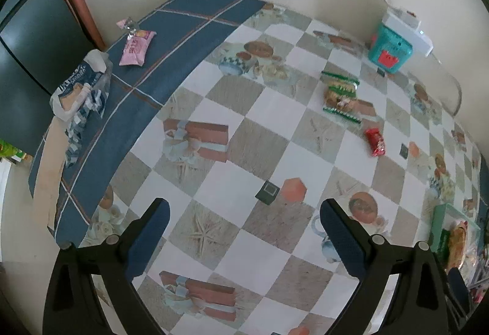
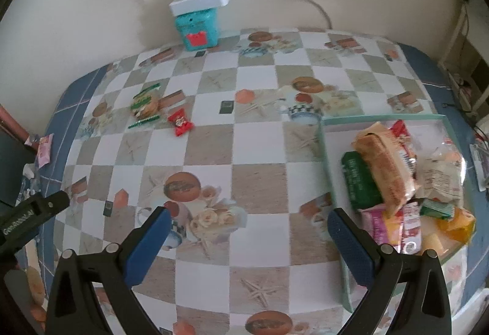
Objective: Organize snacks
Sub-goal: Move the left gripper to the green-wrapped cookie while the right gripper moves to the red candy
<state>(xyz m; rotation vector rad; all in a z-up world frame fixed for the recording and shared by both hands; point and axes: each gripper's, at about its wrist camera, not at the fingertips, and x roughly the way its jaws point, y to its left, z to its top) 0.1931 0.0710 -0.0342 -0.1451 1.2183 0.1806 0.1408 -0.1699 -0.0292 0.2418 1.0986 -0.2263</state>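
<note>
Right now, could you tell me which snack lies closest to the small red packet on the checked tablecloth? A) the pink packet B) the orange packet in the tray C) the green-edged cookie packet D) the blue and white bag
C: the green-edged cookie packet lies just beside the small red packet, while the other snacks sit far off.

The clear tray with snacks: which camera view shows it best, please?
The right wrist view: the tray and its piled packets lie almost fully in sight. The left wrist view catches only a corner of it at the right edge.
</note>
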